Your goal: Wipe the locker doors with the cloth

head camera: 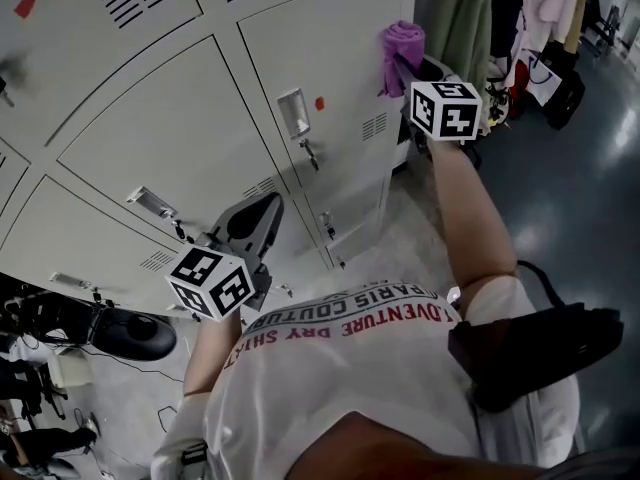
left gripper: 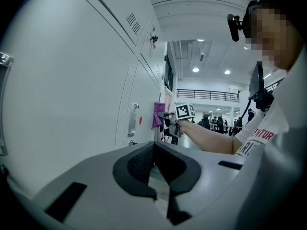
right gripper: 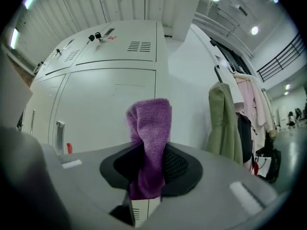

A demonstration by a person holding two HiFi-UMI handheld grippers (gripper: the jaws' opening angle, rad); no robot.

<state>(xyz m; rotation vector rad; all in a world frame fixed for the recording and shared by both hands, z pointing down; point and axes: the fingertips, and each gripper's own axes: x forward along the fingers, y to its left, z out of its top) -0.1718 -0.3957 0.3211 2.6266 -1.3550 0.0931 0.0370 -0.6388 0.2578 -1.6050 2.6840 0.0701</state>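
Soft, light cloth (right gripper: 151, 123) (floppy, bunched) pinched low between right gripper's (right gripper: 147, 166) 2 jaws; left gripper (left gripper: 154, 163) clenched, empty.

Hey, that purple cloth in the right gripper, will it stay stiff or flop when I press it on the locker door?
Probably floppy: the purple cloth bunches and folds above the right gripper. Its looped nap likely drags rather than slips on the locker door.

Right of lockers (head camera: 200, 118): cloth (head camera: 401, 46), then coats (head camera: 462, 16).
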